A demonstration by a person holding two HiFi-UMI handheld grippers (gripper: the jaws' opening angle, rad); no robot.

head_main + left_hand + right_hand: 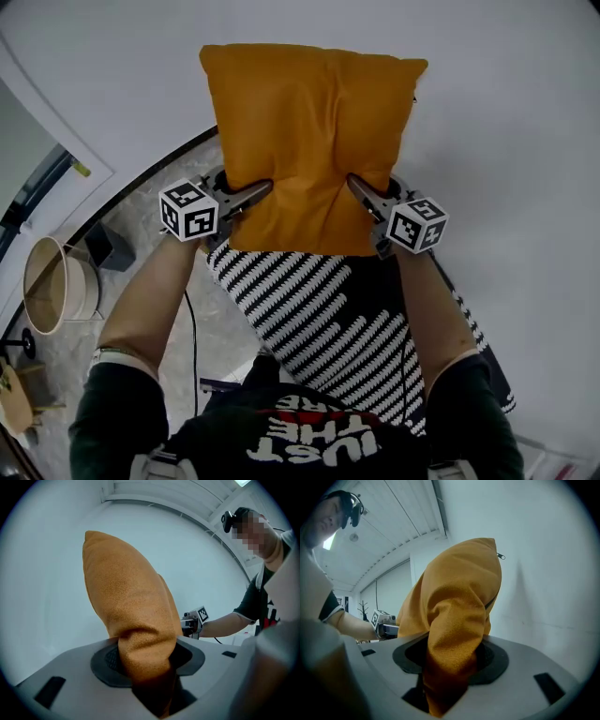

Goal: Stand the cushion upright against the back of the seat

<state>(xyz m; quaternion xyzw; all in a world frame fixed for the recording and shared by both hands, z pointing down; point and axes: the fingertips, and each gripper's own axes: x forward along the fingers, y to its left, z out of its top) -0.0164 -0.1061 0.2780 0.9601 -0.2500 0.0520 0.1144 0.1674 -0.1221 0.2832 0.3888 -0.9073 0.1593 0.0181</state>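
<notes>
While your left gripper (255,194) is clamped on a fold of the orange cushion (309,131) near its lower left side, your right gripper (362,192) pinches a matching fold near the lower right. Each gripper view shows the fabric bunched tight between the jaws, with both pads pressing it.

Gripping low and on both sides makes sense. The cushion rises above your grippers with its broad face toward you, already in the upright pose the task wants, and the two holds stop it from twisting or sagging to one side. Its small zip pull (500,556) sits at the top corner on your right gripper's side.

The cushion hangs in the air in front of the white wall (506,141), and its bottom edge is above the far end of the black-and-white striped seat (319,319). It appears to touch neither. I cannot make out the seat's back here. Judging by this, the placing remains: bottom edge down at the rear, top leaned back.
</notes>
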